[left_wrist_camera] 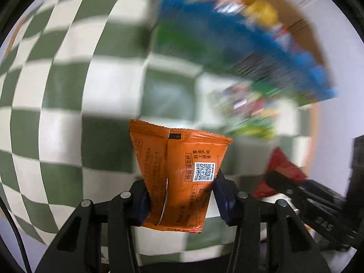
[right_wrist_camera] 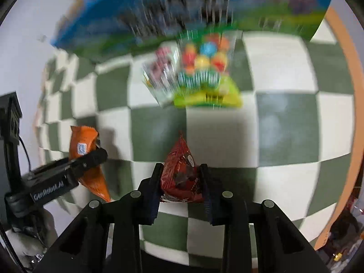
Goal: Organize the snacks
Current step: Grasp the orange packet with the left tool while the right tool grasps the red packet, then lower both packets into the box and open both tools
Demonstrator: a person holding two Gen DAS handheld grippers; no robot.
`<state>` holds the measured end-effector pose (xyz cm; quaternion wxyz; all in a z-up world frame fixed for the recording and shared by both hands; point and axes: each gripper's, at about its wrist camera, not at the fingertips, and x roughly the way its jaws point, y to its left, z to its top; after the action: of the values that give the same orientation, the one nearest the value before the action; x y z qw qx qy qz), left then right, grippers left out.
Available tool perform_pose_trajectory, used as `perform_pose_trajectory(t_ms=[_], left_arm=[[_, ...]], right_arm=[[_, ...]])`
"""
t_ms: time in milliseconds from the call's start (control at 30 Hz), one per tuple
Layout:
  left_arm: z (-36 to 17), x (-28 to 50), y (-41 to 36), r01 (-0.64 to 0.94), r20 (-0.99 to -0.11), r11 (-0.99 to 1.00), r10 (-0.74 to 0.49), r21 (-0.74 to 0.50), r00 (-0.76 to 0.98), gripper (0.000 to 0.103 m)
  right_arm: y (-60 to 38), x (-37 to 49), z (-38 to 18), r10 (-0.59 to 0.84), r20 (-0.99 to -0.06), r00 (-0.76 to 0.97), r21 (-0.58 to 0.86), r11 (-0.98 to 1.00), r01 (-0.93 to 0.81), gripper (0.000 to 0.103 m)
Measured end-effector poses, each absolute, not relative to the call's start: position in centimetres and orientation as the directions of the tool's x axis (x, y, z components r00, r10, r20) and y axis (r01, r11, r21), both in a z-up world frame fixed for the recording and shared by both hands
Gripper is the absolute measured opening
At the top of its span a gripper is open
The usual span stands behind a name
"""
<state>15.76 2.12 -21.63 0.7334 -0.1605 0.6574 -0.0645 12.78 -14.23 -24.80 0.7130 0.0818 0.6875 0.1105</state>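
My left claw: black fingers, dark blue pads. Packet in it: orange, with a white-and-blue code square. My right claw: same black and blue. Its packet: red with dark brown patches. Surface: green and cream checks. Box beyond: blue with green, blurred.

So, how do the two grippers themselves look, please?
Both are matte black plastic. The left gripper and the right gripper have dark blue ribbed pads and round silver pins at the linkages. The right view shows white lettering on the left gripper's side and a thin black cable.
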Motion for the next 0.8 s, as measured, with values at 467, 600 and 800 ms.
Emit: perform_pose_trajectory(t_ms=[467,600,800], left_arm=[[-14.3,35.1,-1.6,-0.051,-0.889,0.898,-0.423,-0.437,0.176,0.045],[-18.2,37.2,-0.9,-0.102,-0.912,0.908,-0.398,-0.407,0.096,0.046],[-21.4,38.2,-0.4,-0.134,-0.935,0.925,-0.352,-0.355,0.041,0.046]], right_arm=[[-17.6,26.5,-11.5,0.238,-0.91,0.34,0.229,0.971,-0.066,0.034],[-17.8,30.0,-12.7,0.222,-0.929,0.297,0.215,0.975,-0.057,0.034],[-16.9,31.6,-15.5,0.201,-0.95,0.241,0.193,0.98,-0.057,0.034]])
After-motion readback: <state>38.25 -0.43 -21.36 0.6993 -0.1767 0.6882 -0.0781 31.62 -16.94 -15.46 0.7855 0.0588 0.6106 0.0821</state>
